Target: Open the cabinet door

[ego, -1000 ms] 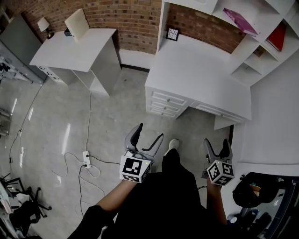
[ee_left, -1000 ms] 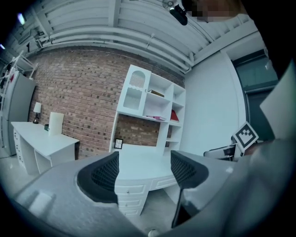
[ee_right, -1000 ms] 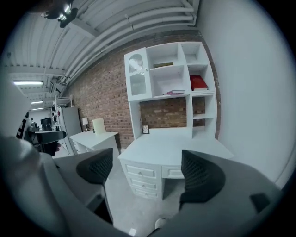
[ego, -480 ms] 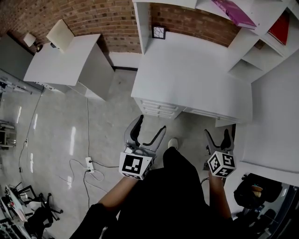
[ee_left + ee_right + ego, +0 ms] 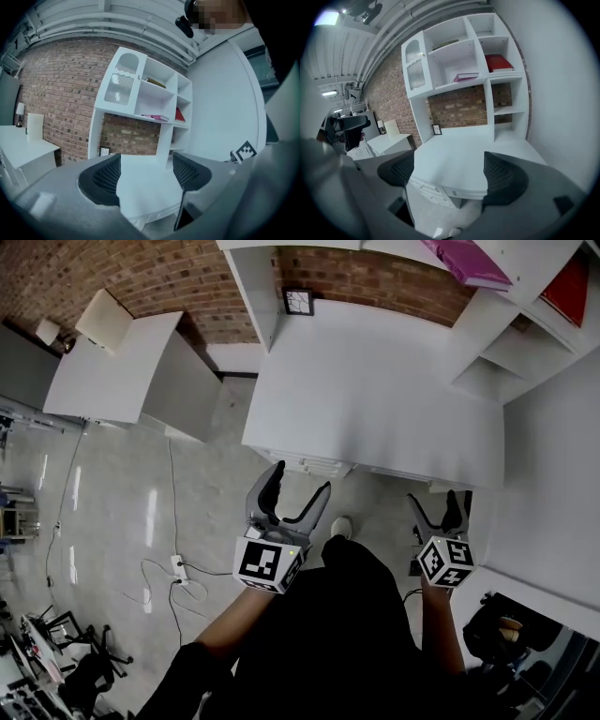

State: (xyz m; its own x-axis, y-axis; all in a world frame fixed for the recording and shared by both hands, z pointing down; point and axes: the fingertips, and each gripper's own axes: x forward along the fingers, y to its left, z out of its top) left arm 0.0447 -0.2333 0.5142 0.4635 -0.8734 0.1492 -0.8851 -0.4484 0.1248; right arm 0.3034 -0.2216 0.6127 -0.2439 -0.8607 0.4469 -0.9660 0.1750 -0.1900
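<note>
I see the left gripper (image 5: 300,482) and right gripper (image 5: 437,502) wide apart, holding nothing, seemingly just short of the desk (image 5: 375,399) front edge; the floor (image 5: 112,512) is open leftward.

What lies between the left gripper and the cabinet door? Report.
The white desk top, bare but for a small framed picture, separates the left gripper from the cabinet door; seen in left gripper view.

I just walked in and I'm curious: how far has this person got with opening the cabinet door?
Nothing looks done yet: the cabinet door, high on the shelf unit, is shut. In hand: the person stands at the white desk, with the left hand-held gripper and right hand-held gripper both open, empty and held low. Remaining: reach up, grip the door, swing it open.
</note>
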